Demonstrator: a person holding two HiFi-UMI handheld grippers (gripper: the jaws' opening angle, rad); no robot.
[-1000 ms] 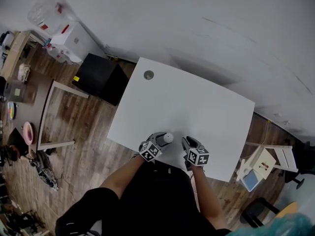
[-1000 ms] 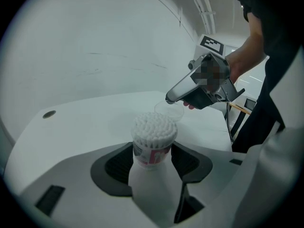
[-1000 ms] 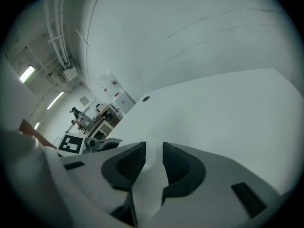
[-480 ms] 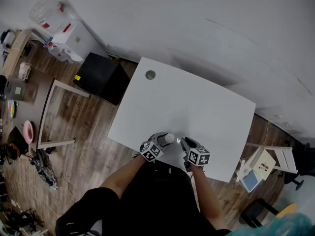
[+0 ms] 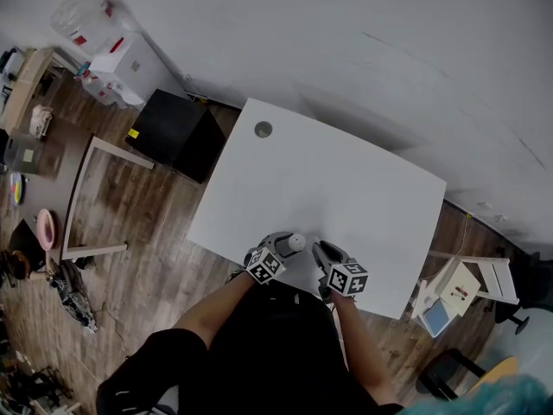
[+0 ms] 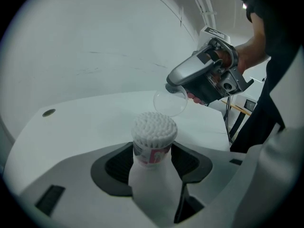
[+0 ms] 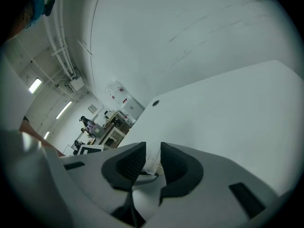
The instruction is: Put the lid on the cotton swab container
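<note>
The cotton swab container (image 6: 153, 144), open-topped and packed with white swab heads, stands upright between the pads of my left gripper (image 6: 152, 156), which is shut on it. In the head view the container (image 5: 295, 242) sits near the white table's front edge (image 5: 259, 253). My right gripper (image 6: 184, 92) is shut on the round clear lid (image 6: 170, 102), holding it tilted a little beyond and above the container, apart from it. In the right gripper view the lid's clear edge (image 7: 153, 159) is pinched between the dark pads.
The white table (image 5: 346, 180) has a round cable hole (image 5: 263, 130) at its far left corner. A black cabinet (image 5: 177, 137) stands on the wooden floor to the left. A small white table with items (image 5: 454, 292) stands at the right.
My right gripper with the lid has edged slightly left, closer to the container. The left gripper and the container have stayed put.
</note>
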